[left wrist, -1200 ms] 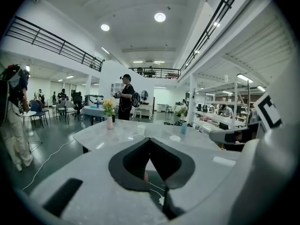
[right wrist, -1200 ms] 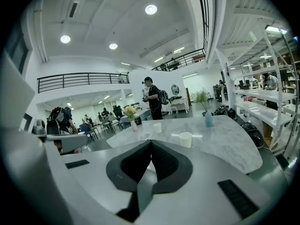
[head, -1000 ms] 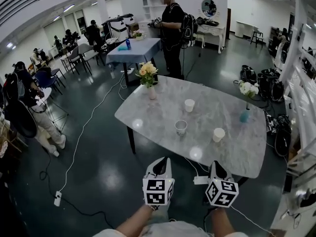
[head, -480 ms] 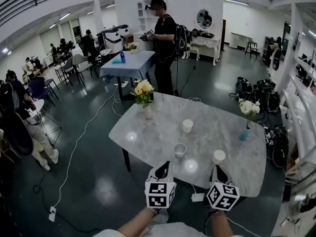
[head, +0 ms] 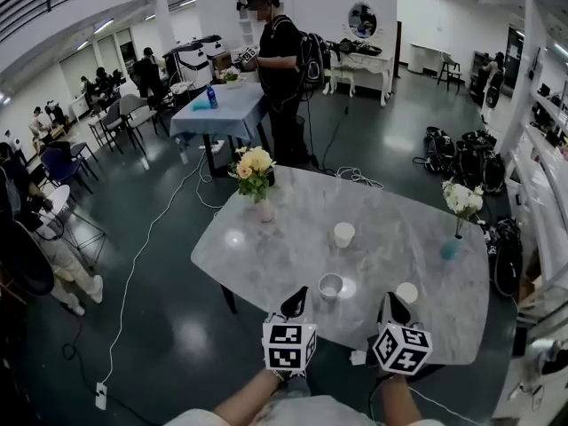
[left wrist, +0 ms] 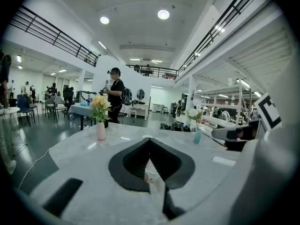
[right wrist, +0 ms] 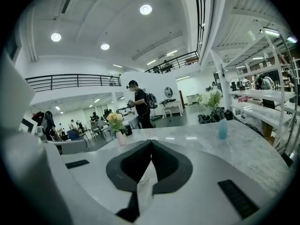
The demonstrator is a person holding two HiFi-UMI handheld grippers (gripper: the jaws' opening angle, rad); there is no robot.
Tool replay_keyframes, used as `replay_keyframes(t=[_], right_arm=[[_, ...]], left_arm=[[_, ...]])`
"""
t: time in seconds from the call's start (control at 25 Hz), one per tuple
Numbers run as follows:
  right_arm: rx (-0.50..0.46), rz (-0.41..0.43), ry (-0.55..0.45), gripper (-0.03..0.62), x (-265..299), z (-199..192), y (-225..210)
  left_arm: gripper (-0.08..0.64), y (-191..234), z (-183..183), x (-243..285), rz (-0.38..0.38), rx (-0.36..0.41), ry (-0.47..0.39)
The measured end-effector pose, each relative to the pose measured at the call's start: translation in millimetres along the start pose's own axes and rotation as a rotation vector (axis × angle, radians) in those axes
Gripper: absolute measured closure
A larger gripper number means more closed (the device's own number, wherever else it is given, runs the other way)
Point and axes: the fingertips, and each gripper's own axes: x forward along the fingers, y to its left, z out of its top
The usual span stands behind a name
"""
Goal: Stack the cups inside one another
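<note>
Three white paper cups stand apart on the marble table (head: 266, 256): a far cup (head: 343, 234), a middle cup (head: 330, 286) and a right cup (head: 406, 293). My left gripper (head: 298, 300) hangs at the table's near edge just left of the middle cup, jaws shut and empty. In the left gripper view the left gripper (left wrist: 150, 139) has its tips together, with a cup (left wrist: 151, 175) showing below them. My right gripper (head: 390, 305) is at the near edge beside the right cup, shut with nothing held. The right gripper (right wrist: 151, 142) also shows its tips together.
A vase of yellow flowers (head: 255, 174) stands at the table's far left, and a blue vase with white flowers (head: 453, 247) at its right. A person (head: 277, 60) stands beyond the table by another table (head: 217, 109). Cables and bags lie on the floor.
Both grippers have travelled forward. The table and cups have drawn closer, and the gripper tips have gone from short of the table to its near edge. Both stayed shut.
</note>
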Motion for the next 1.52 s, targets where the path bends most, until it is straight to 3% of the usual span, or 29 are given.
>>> replay_keyframes(t=[0.52, 0.8, 1.16, 1.52], right_arm=[[0.004, -0.077, 0.024, 0.584, 65, 18, -1], [-0.043, -0.083, 0.051, 0.584, 88, 17, 9], [-0.04, -0.052, 0.102, 0.584, 124, 3, 5], [-0.037, 0.025, 0.15, 0.584, 169, 2, -7]], left_arm=[[0.565, 41, 16, 72, -0.065, -0.009, 0.044], [0.565, 59, 5, 98, -0.083, -0.046, 0.074], [0.565, 78, -15, 121, -0.031, -0.08, 0.137], [0.565, 88, -7, 146, 0.059, -0.082, 0.155]])
